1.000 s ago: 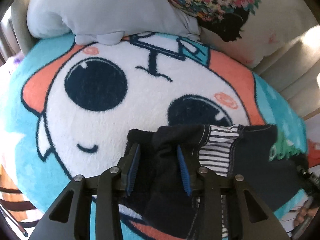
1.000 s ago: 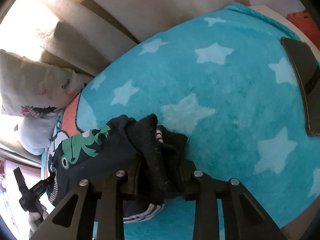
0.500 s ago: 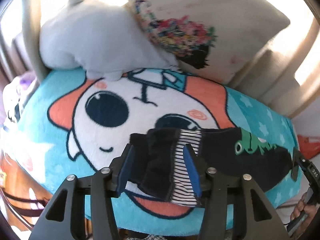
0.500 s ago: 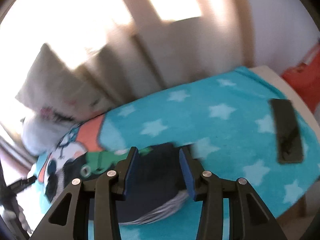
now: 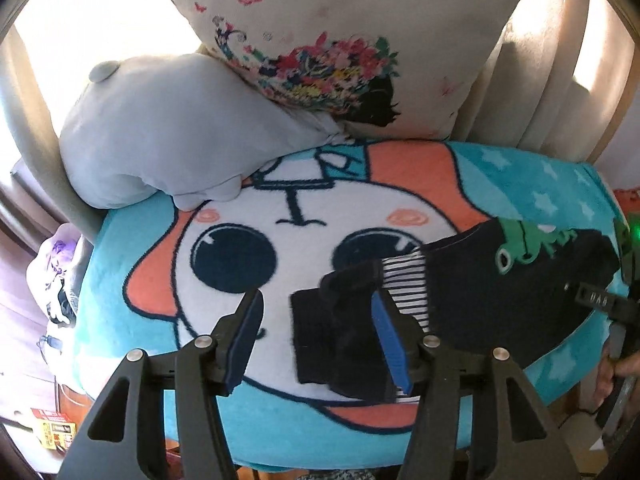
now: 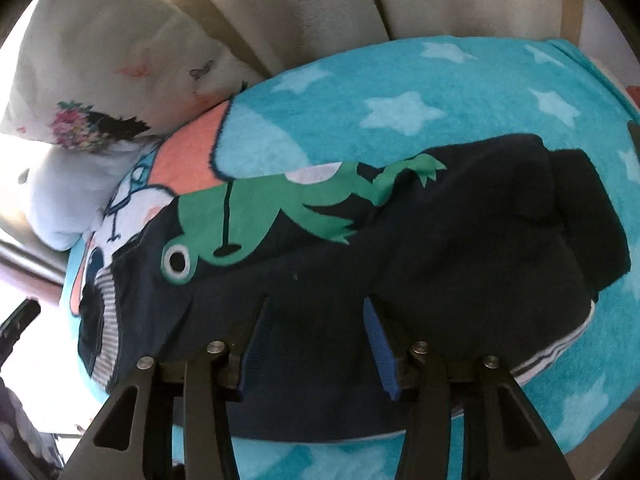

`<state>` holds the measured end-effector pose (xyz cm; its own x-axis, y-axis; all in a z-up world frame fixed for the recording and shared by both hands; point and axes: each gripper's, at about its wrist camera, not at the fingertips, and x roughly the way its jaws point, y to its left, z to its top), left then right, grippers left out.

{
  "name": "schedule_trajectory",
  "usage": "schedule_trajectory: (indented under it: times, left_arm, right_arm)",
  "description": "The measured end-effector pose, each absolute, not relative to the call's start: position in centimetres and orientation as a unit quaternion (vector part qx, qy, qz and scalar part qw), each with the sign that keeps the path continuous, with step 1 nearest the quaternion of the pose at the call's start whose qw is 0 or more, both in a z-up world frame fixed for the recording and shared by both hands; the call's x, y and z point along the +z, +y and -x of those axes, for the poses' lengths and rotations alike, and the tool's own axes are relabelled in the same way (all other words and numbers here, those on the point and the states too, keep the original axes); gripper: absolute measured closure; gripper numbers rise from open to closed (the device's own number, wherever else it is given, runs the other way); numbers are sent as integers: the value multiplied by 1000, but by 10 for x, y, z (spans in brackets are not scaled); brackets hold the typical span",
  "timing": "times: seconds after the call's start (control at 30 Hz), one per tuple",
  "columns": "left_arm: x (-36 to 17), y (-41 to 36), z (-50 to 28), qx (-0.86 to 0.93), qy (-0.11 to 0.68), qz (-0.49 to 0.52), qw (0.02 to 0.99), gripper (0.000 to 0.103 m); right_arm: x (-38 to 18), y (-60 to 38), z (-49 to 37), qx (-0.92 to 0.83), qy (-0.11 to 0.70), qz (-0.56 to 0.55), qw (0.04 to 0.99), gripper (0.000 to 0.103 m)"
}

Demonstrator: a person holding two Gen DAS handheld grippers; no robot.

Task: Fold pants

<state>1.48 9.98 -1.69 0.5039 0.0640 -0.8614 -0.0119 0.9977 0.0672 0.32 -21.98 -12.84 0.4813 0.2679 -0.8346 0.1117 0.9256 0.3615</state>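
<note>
The left gripper (image 5: 316,336) is hanging above the near edge of the blanket (image 5: 132,248), tilted down and forward, its 2 black arms spread wide. Its 2 blue ribbed pads (image 5: 390,340) are standing well apart and clamping nothing; the right pad is lying against the bunched dark cuff of the pants (image 5: 500,304), while the left pad is sitting over bare white fleece.

The blanket is looking thick and fuzzy, turquoise with pale stars, printed with a large white cartoon face with 2 round navy eyes and orange patches. A soft grey plush cushion (image 5: 172,128) is resting on its far left edge, and a cream pillow (image 5: 360,32) with a floral print is leaning behind it, against beige upholstery.

The pants are lying across the right half of the blanket, dark navy knit fabric with a green frog print (image 6: 280,208) and a black-and-white striped lining showing at the folded-back end. The cloth is rumpled, with soft ridges rather than flat creases.

The right gripper (image 6: 316,344) is pointing down over the middle of the pants, its 2 pads parted and released, with dark fabric showing between them; whether the pads are touching the cloth is unclear. A striped hem is curving along the lower right edge.
</note>
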Motion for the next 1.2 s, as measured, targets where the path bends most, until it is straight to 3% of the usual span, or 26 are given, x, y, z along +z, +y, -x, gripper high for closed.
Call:
schedule_trajectory:
  times: [0.53, 0.93, 1.2]
  left_arm:
    - [-41, 120, -57, -65, 521, -62, 849, 47]
    - [-47, 58, -67, -86, 527, -115, 838, 47]
    - [-36, -7, -82, -124, 538, -88, 829, 47]
  right_arm:
    - [-84, -222, 42, -84, 449, -238, 857, 50]
    - [-89, -265, 70, -113, 433, -270, 853, 50]
    - [-90, -319, 65, -93, 410, -286, 861, 45]
